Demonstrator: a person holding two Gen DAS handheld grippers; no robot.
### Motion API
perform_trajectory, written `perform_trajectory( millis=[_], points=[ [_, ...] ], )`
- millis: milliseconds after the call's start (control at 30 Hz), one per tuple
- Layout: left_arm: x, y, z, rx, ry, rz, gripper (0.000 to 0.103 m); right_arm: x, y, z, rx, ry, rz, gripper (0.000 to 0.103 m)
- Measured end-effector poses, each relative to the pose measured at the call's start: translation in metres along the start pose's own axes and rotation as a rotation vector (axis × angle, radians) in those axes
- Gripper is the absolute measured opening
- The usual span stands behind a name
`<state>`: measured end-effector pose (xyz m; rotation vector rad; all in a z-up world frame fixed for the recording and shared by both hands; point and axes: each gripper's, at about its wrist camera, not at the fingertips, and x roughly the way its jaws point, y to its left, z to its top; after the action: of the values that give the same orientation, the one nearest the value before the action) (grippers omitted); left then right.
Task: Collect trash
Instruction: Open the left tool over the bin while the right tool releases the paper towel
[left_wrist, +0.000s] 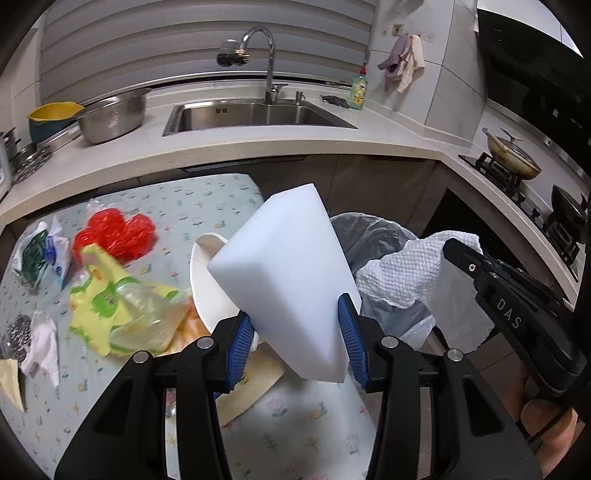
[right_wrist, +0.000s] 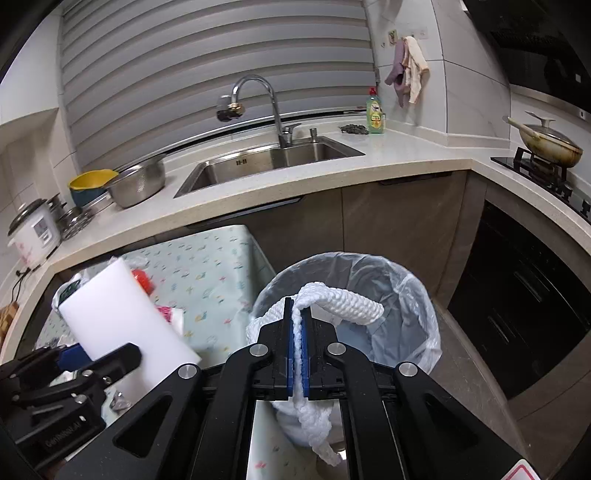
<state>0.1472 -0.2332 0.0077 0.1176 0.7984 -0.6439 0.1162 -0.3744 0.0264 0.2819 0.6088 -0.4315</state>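
Observation:
My left gripper (left_wrist: 295, 328) is shut on a white foam block (left_wrist: 288, 273) and holds it above the table's right end, near the bin. The block also shows in the right wrist view (right_wrist: 122, 317). My right gripper (right_wrist: 297, 332) is shut on a white paper towel (right_wrist: 343, 302) and holds it over the near rim of the bin (right_wrist: 406, 280), which is lined with a clear bag. The towel (left_wrist: 417, 273) hangs over the bin (left_wrist: 373, 236) in the left wrist view. Trash lies on the patterned table (left_wrist: 207, 206): a red net (left_wrist: 114, 232), a yellow wrapper (left_wrist: 107, 295), a white paper cup (left_wrist: 207, 280).
More wrappers (left_wrist: 40, 254), a crumpled tissue (left_wrist: 44, 343) and a brown paper piece (left_wrist: 255, 384) lie on the table. Behind runs a counter with a sink (right_wrist: 266, 158), a steel colander (right_wrist: 136, 181) and a rice cooker (right_wrist: 33, 232). A stove with a pan (right_wrist: 546, 147) is at right.

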Motion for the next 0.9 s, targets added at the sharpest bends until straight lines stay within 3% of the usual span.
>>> perform_trajectory(
  millis=[467,633,767,900],
  points=[
    [0.096,-0.056,0.024,0.105,0.073,-0.060,0.044,0.078,-0.062,0.010,0.084,0.111,0.001,0.004],
    [0.106,-0.066,0.024,0.126,0.074,-0.054,0.045,0.084,-0.072,0.013,0.122,0.109,0.021,0.014],
    [0.108,-0.068,0.025,0.118,0.067,-0.050,0.061,0.083,-0.076,0.016,0.143,0.094,0.031,0.029],
    [0.108,-0.068,0.026,0.113,0.067,-0.037,0.064,0.079,-0.071,0.018,0.126,0.088,0.032,0.034]
  ],
)
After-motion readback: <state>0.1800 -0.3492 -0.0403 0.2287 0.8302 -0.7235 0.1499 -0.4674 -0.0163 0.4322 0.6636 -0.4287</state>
